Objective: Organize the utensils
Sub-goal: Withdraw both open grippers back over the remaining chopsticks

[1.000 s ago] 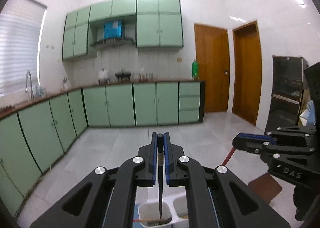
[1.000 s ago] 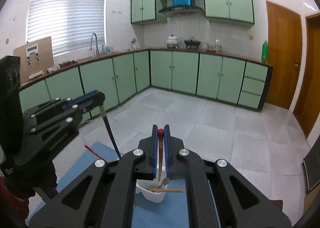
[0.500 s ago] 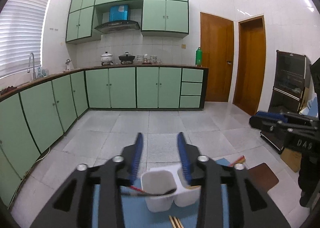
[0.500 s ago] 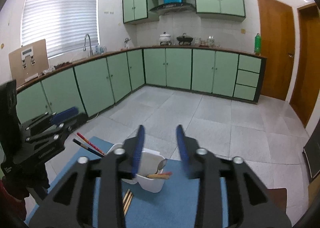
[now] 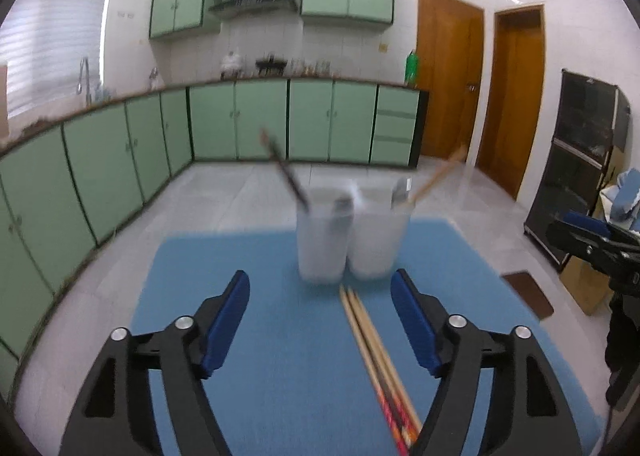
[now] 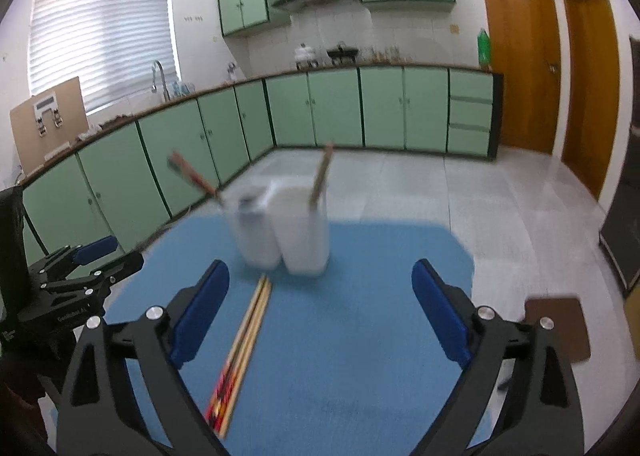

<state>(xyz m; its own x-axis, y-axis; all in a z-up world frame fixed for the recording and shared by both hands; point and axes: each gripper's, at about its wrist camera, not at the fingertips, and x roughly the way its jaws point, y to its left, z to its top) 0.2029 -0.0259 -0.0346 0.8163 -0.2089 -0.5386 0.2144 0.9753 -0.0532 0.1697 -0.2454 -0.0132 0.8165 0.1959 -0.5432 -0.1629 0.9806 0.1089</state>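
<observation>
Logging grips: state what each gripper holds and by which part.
Nothing is held. The left gripper and right gripper have just been opening, jaws empty above the chopsticks lying on the mat.

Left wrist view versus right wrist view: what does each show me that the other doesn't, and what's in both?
Only the left wrist view shows the dark glass-fronted cabinet at right whole, with the right gripper at that edge. Only the right wrist view shows the window blind, the cardboard panel on the counter, and the left gripper from the side. Both show the white two-cup holder with utensils leaning in it, the loose chopsticks on the blue mat, and open, empty jaws that have just been opening.
</observation>
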